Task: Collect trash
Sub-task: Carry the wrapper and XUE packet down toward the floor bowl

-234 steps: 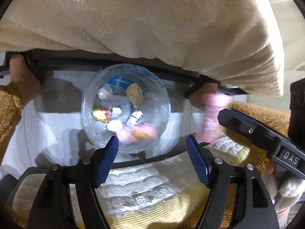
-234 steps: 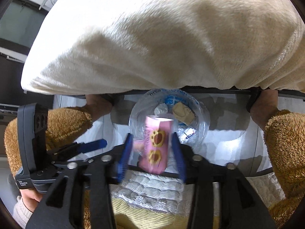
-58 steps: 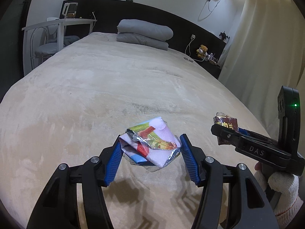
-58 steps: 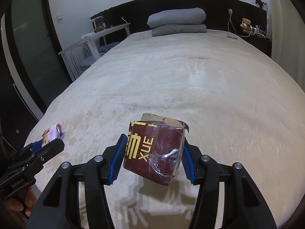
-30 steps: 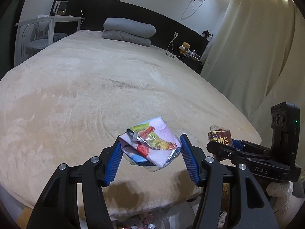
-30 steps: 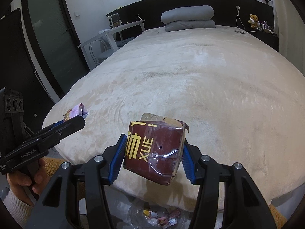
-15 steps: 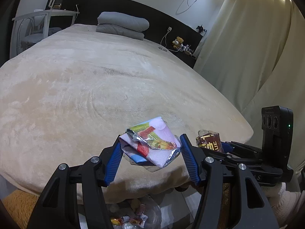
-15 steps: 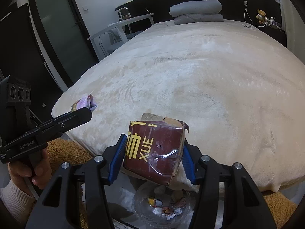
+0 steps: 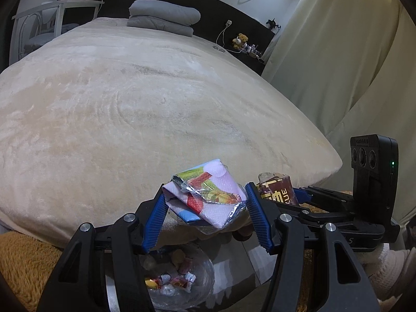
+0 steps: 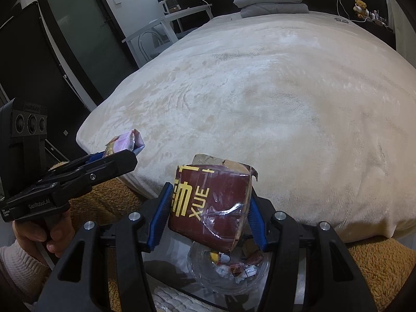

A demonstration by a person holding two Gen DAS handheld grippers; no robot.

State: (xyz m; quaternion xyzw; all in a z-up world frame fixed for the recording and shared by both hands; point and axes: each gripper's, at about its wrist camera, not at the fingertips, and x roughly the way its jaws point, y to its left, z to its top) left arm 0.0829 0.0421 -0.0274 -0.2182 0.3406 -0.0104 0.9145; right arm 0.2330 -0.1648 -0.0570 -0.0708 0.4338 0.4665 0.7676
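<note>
My left gripper (image 9: 205, 209) is shut on a crumpled foil snack wrapper (image 9: 205, 197), pink and white with colourful print. My right gripper (image 10: 208, 215) is shut on a dark red carton (image 10: 210, 205) with yellow lettering and loose clear film. Both hang over the foot edge of the bed. Below them stands a clear plastic trash bowl (image 9: 200, 292) (image 10: 256, 279) holding several small wrappers. In the left wrist view the right gripper (image 9: 291, 195) shows at the right with the carton (image 9: 278, 188); in the right wrist view the left gripper (image 10: 117, 156) shows at the left with the wrapper (image 10: 124, 141).
A wide bed with a cream plush blanket (image 9: 130, 109) fills both views, with grey folded pillows (image 9: 163, 18) at its head. An orange fuzzy rug (image 10: 379, 262) lies around the bowl. A curtain (image 9: 338, 52) hangs right, a white desk (image 10: 169, 23) and dark door (image 10: 78, 26) left.
Both grippers have moved back off the bed and sunk, tilting down. The bowl with trash has come into fuller view beneath them. Both grips are unchanged.
</note>
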